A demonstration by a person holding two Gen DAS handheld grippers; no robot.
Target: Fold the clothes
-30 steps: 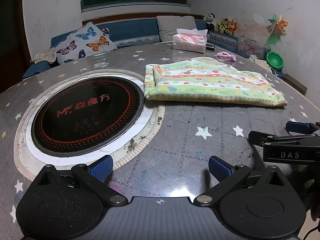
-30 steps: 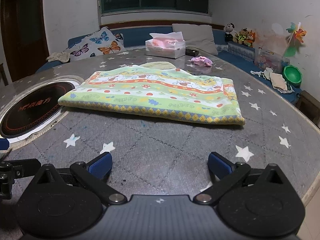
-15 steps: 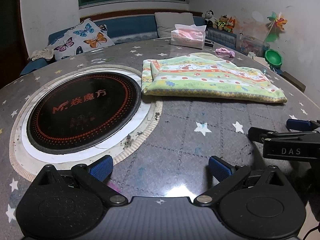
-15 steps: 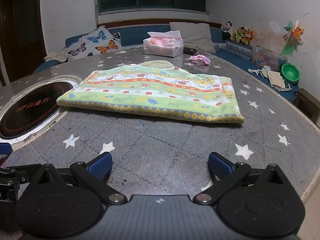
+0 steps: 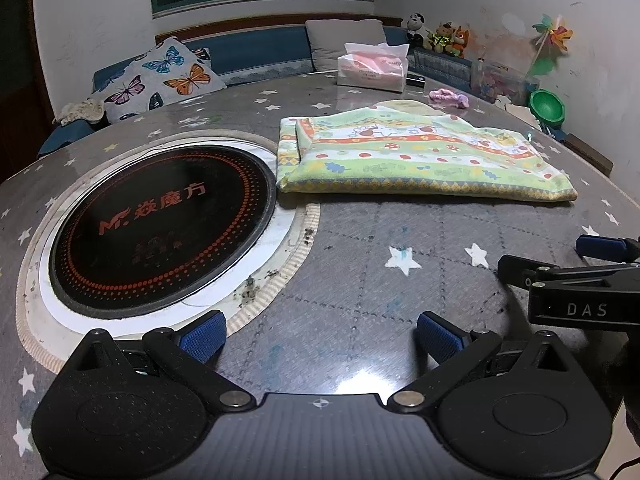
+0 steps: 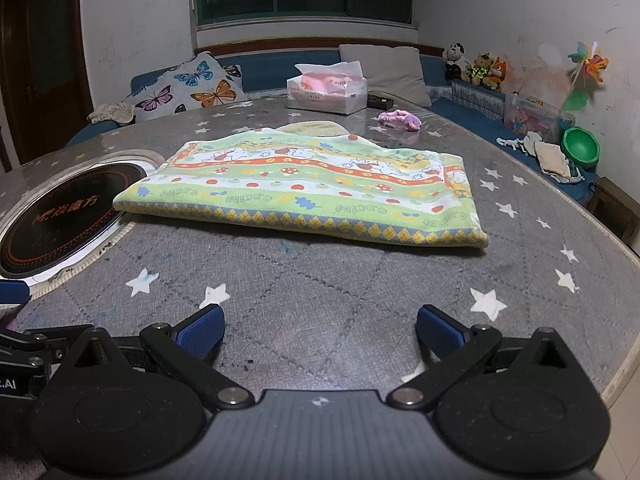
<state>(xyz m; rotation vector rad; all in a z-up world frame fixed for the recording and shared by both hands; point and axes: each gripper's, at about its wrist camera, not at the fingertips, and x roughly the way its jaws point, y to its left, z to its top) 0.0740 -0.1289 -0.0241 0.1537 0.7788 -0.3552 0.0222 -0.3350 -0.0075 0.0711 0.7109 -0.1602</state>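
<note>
A green, yellow and orange patterned cloth [image 5: 420, 160] lies folded flat on the round grey star-print table [image 5: 360, 280]; it also shows in the right wrist view [image 6: 312, 192]. My left gripper [image 5: 322, 338] is open and empty, low over the table, well short of the cloth. My right gripper [image 6: 320, 332] is open and empty, also near the table's front, facing the cloth's long edge. The right gripper shows at the right of the left wrist view [image 5: 592, 276].
A black round cooktop [image 5: 156, 228] is set in the table left of the cloth. A tissue box [image 6: 328, 92] and a small pink item [image 6: 400, 118] sit behind the cloth. A bench with cushions [image 6: 188, 88] and toys [image 6: 476, 68] rings the table. The table edge [image 6: 624, 364] runs at the right.
Both grippers have drawn back slightly and tilted a little; the cloth sits somewhat farther off in both views. The cloth has not moved. Both stay open.
</note>
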